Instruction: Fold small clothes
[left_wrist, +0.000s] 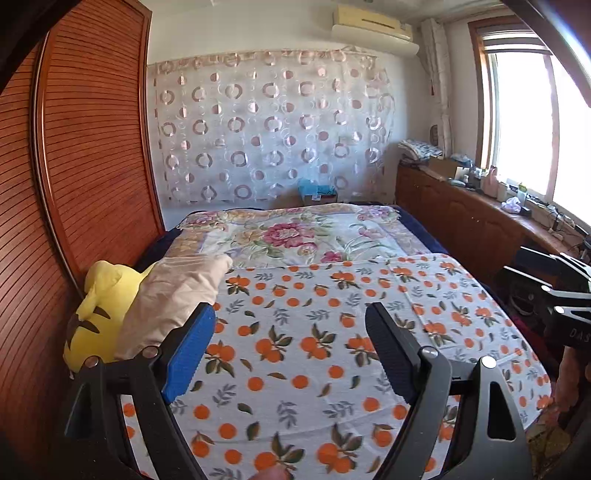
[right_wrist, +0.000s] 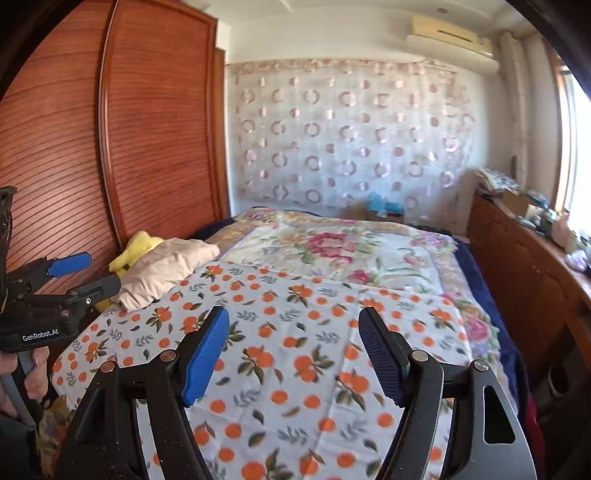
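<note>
A crumpled beige garment (left_wrist: 173, 295) lies at the bed's left side, partly over a yellow plush toy (left_wrist: 99, 310); both also show in the right wrist view, the garment (right_wrist: 166, 269) and the toy (right_wrist: 138, 245). My left gripper (left_wrist: 290, 332) is open and empty above the orange-print sheet (left_wrist: 295, 350), with the garment just beyond its left finger. It also shows at the left of the right wrist view (right_wrist: 88, 271). My right gripper (right_wrist: 293, 336) is open and empty above the same sheet (right_wrist: 295, 369); its body shows at the right edge of the left wrist view (left_wrist: 561, 288).
A floral blanket (left_wrist: 295, 236) covers the far half of the bed. A wooden slatted wardrobe (left_wrist: 81, 147) stands along the left. A low wooden cabinet (left_wrist: 461, 214) with clutter runs under the window on the right. A patterned curtain (left_wrist: 273, 129) hangs on the far wall.
</note>
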